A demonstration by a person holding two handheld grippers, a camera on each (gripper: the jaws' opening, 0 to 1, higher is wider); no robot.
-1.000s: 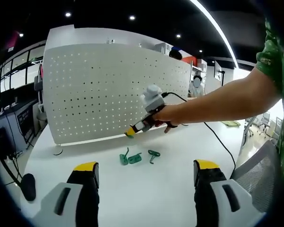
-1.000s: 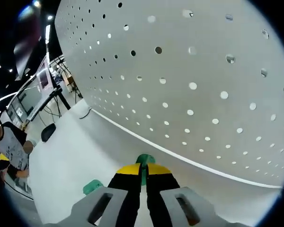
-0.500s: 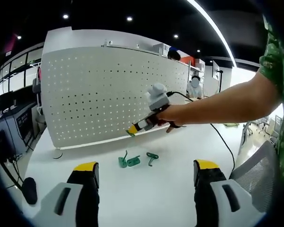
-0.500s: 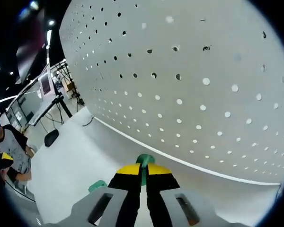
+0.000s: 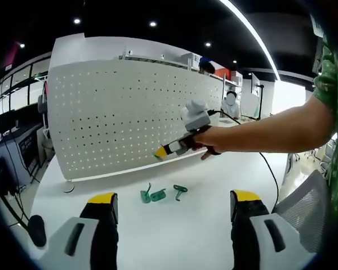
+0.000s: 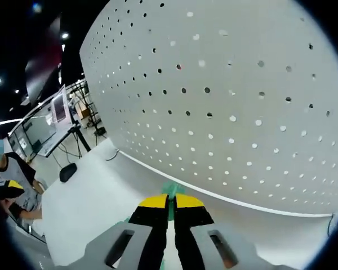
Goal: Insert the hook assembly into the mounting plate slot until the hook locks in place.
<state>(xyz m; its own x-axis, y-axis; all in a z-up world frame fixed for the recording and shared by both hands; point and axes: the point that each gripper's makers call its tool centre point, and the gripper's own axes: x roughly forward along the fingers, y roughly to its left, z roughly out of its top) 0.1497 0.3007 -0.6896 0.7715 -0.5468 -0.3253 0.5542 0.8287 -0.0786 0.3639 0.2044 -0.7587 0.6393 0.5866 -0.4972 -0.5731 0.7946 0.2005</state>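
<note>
The desk (image 5: pixel 174 225) is a white surface on which a white perforated board (image 5: pixel 118 107) is stood upright near the far edge. In the right gripper view the same board (image 6: pixel 242 95) is seen close up, with rows of round holes across its face and a raised lip along its lower edge.

The right hand-held gripper (image 5: pixel 162 151) is seen in the left gripper view, held by a hand (image 5: pixel 205 140) at the end of a bare forearm, with its yellow-tipped jaws pointed at the lower part of the board. A black cable is run from this gripper across the desk. In the right gripper view the right hand-held gripper (image 6: pixel 169 201) is shown with its jaws pressed together on a green hook (image 6: pixel 170 189), of which a small green part is visible just above the yellow tips. The hook is held near the board; whether it touches the board cannot be told.

The left hand-held gripper (image 5: pixel 173 198) is held low over the desk with its jaws well apart and nothing between them.

Three loose green hooks (image 5: pixel 159 193) are laid on the desk in front of the board, between the left gripper's jaws and the board, close together.
</note>
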